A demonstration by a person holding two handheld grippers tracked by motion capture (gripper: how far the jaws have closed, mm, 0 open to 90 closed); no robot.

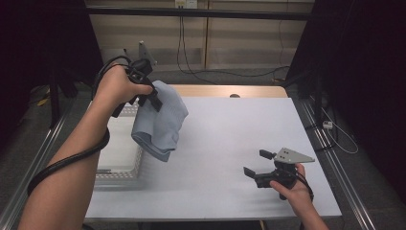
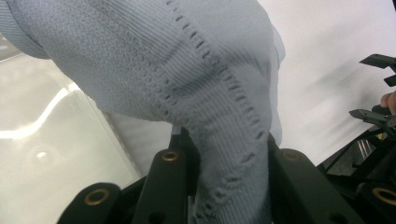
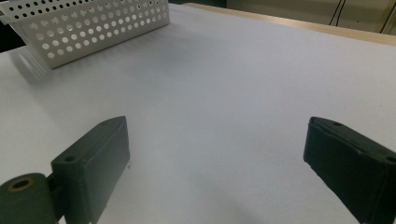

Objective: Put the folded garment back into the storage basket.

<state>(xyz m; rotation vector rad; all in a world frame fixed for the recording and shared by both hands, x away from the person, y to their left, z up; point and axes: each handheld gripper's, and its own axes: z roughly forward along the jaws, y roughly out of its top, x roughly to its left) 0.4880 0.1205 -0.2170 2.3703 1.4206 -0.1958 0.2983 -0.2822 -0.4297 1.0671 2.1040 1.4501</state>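
Left gripper point(image 1: 152, 96) is raised above the left side of the desk point(image 1: 230, 143), its jaws clenched on a fold of a pale blue knitted garment point(image 1: 160, 122). In the left gripper view the knit point(image 2: 196, 84) runs down between the two black jaws and is pinched there; a line of eyelet stitching crosses the fabric. The garment hangs free in the air, bunched, its lower end dangling over the inner rim of the white perforated basket point(image 1: 122, 163) that sits at the desk's left edge. No part of the cloth appears to rest on the desk surface.

Right gripper point(image 1: 261, 165) is low near the desk's front right corner, jaws released and spread wide, nothing between them. The right gripper view confirms bare white desk between the jaws, with the basket point(image 3: 88, 28) at the far side.

Judgement on progress: the garment is lifted out and held clear of the basket, so the pick-up appears complete. What is left, as far as can be read, is bringing it over the open middle of the desk, laying it down, and probably engaging the right gripper to spread or fold it. The basket interior looks empty from the high view, though glare hides part of it.
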